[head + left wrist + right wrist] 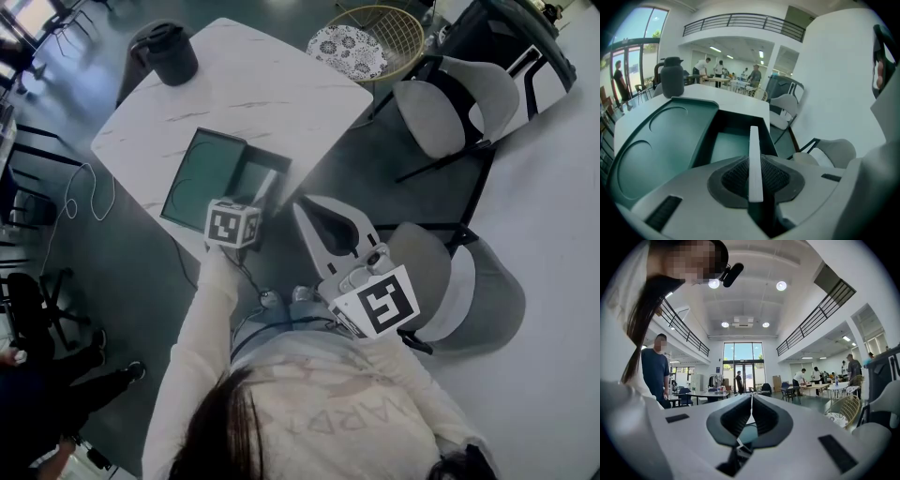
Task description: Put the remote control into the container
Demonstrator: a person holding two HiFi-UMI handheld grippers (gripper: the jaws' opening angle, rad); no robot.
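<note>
Over the container point(202, 178), left hand-held gripper point(755, 176) clamps remote control point(753, 140)

Marble-look white table point(281, 94), faint grey veining, rounded corners. At its far left edge stands a dark lidded jug point(172, 53), upright. Along the near left edge, close to the near corner, lies a green container point(202, 173), opened flat: shallow half with round recesses left, deeper compartment beside it.
</note>
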